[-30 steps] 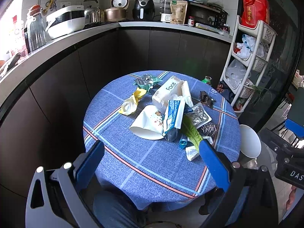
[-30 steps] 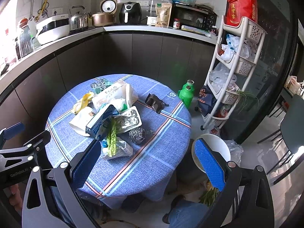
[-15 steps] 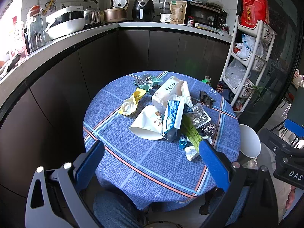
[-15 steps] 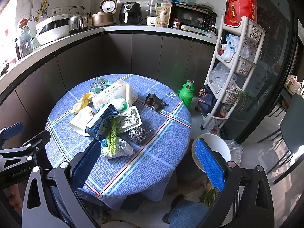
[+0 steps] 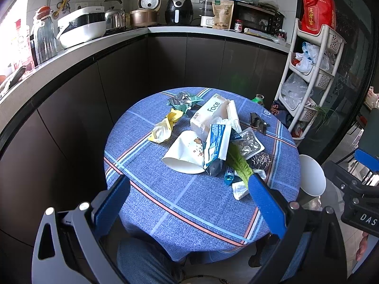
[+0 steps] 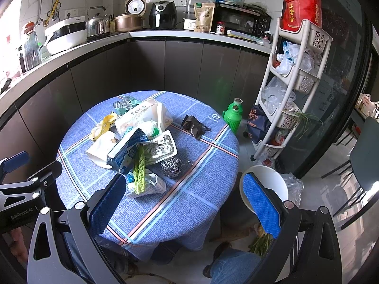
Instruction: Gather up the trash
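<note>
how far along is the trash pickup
Nothing looks collected yet. Both tongs, left and right, are open and empty above the table. The tissue pack, lettuce leaf, steel scrubber and wrappers remain; the white bin waits beside it.

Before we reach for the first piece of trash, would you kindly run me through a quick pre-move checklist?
1. Left gripper jaws open, nothing held: ok.
2. Right gripper jaws open, nothing held: ok.
3. Trash pile in view on the round table: ok.
4. Nearest piece free to grasp: not ok, the green leaf lies across the clear wrapper.
5. White bin open beside the table: ok.
6. Bin has room: cannot tell, the inside is mostly hidden.
</note>
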### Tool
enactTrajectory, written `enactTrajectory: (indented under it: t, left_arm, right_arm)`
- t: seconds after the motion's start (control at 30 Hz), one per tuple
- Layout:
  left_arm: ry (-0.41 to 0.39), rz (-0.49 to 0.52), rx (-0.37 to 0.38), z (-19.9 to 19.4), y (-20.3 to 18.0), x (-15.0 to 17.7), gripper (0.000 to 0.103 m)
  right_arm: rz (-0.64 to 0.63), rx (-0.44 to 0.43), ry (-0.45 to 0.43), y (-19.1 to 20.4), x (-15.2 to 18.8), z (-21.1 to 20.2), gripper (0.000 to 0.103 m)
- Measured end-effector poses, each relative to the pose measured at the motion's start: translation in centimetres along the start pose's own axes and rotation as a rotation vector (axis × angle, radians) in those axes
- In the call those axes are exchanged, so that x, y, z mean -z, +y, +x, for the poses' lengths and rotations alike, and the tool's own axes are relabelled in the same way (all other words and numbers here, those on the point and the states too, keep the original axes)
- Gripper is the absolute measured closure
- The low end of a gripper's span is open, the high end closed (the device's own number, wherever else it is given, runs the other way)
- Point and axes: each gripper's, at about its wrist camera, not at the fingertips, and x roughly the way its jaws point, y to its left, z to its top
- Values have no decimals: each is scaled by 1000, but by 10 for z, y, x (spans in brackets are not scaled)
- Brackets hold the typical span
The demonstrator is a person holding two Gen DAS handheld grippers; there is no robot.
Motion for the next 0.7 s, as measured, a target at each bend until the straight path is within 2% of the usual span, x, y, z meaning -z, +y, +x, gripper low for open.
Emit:
enactTrajectory:
  t: [0.57, 0.7]
  left_arm:
    - [12, 2, 2, 8, 0, 1, 3]
    - [15, -18, 22, 15, 7, 2, 3]
  right_arm:
    - [-3, -7, 20, 1, 7, 17, 8]
    - [-25, -127, 38, 4, 12, 36, 8]
